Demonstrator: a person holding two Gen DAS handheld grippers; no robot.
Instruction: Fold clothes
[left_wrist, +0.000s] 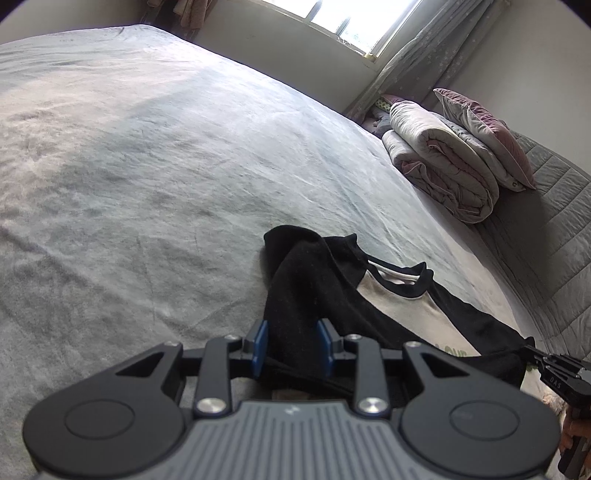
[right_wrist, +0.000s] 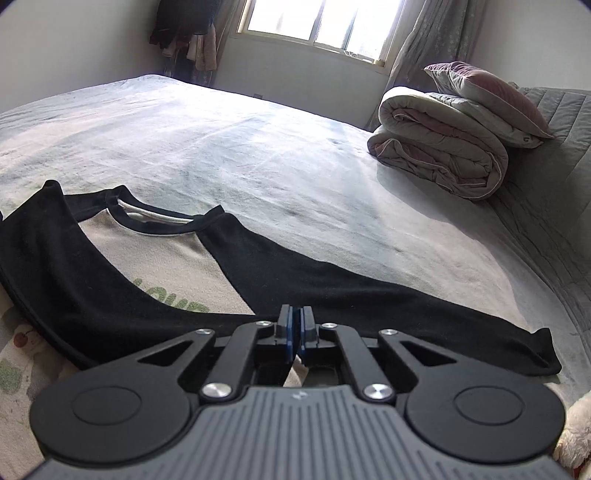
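Grey blanket-covered bed (right_wrist: 258, 155) fills scene. Near: left gripper (left_wrist: 293, 345) clamped on bunched black sleeve (left_wrist: 306, 295) of shirt (right_wrist: 166, 258). Right gripper (right_wrist: 295, 334) fully closed, pads together; fabric between them not discernible; sits over shirt's near edge. Shirt: beige front, black sleeves, flat on bed, other sleeve (right_wrist: 406, 310) extended right. Far right: rolled quilt (right_wrist: 439, 147), pillow (right_wrist: 487, 96) on top. Far: window (right_wrist: 317, 22), curtain (right_wrist: 428, 40).

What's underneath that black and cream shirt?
The shirt lies on the grey bed cover, which shows all around it. At the near edge a patterned cloth peeks out beside it. Whatever lies directly beneath the shirt is covered.
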